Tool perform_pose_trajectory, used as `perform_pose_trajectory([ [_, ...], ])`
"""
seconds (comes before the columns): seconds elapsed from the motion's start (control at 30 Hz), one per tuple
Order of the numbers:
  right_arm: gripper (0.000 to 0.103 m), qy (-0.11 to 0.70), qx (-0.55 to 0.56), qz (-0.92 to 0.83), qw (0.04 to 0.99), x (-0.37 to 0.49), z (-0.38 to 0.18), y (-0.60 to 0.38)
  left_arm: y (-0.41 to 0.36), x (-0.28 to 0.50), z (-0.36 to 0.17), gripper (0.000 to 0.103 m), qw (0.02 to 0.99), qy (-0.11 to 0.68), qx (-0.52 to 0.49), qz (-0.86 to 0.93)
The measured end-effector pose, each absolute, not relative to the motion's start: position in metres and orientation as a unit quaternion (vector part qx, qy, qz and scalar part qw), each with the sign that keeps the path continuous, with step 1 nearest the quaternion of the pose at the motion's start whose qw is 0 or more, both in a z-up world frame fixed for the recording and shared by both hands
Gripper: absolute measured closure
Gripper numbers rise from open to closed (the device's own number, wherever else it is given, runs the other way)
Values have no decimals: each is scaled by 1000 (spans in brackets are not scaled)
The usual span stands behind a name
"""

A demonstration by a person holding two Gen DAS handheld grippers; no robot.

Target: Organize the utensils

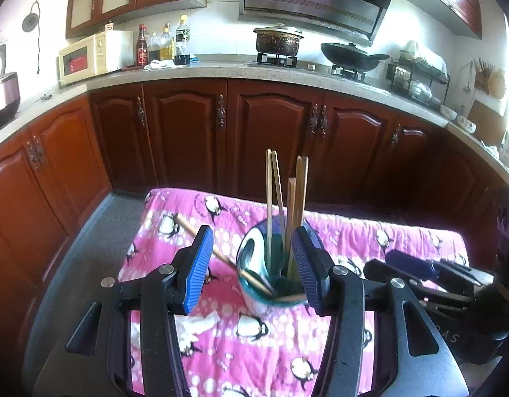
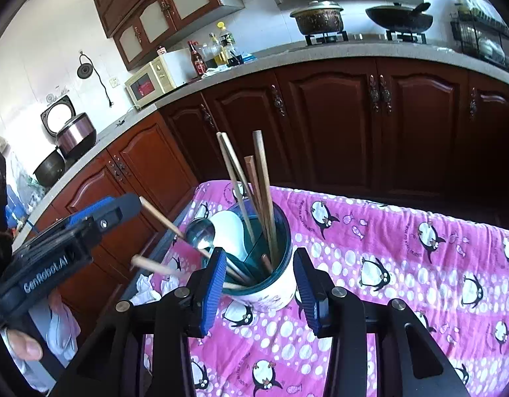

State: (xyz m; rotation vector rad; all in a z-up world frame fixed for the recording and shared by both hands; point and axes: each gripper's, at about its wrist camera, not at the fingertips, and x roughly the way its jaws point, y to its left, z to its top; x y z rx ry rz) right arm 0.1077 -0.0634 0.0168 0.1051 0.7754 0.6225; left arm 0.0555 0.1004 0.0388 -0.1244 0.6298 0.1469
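Note:
A white cup with a teal inside (image 1: 271,284) (image 2: 274,292) stands on the table's pink penguin cloth (image 1: 221,357) (image 2: 403,264). Several wooden chopsticks (image 1: 271,195) (image 2: 262,185) stand upright in it. Others lean out to the left (image 1: 188,228) (image 2: 158,215). A metal spoon (image 2: 200,233) and a white spoon (image 2: 228,231) also sit in the cup. My left gripper (image 1: 253,264) (image 2: 122,206) is open just short of the cup, nothing between its pads. My right gripper (image 2: 261,289) (image 1: 403,261) is open on the cup's other side, apart from it.
Dark wooden cabinets (image 1: 271,132) run under a grey counter (image 1: 221,72) behind the table. On the counter are a microwave (image 1: 89,58), bottles (image 1: 165,46), a pot (image 1: 277,41), a wok (image 1: 350,56) and a dish rack (image 1: 416,79). A hand (image 2: 23,347) holds the left gripper.

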Motion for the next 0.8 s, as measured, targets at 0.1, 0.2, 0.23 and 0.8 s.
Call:
perform_pose_trajectory([
  [0.1, 63, 367, 43, 295, 881, 98, 22, -60, 99, 44, 36, 54, 943, 316, -74, 72],
  [0.2, 62, 360, 33, 288, 887, 90, 25, -58, 98, 34, 35, 54, 943, 314, -78, 77],
  [0.23, 61, 359, 31, 287, 888, 89, 26, -57, 98, 32, 35, 54, 943, 313, -79, 78],
  [0.8, 50, 332, 16, 284, 899, 67, 45, -53, 99, 4, 39, 54, 945, 300, -76, 106],
])
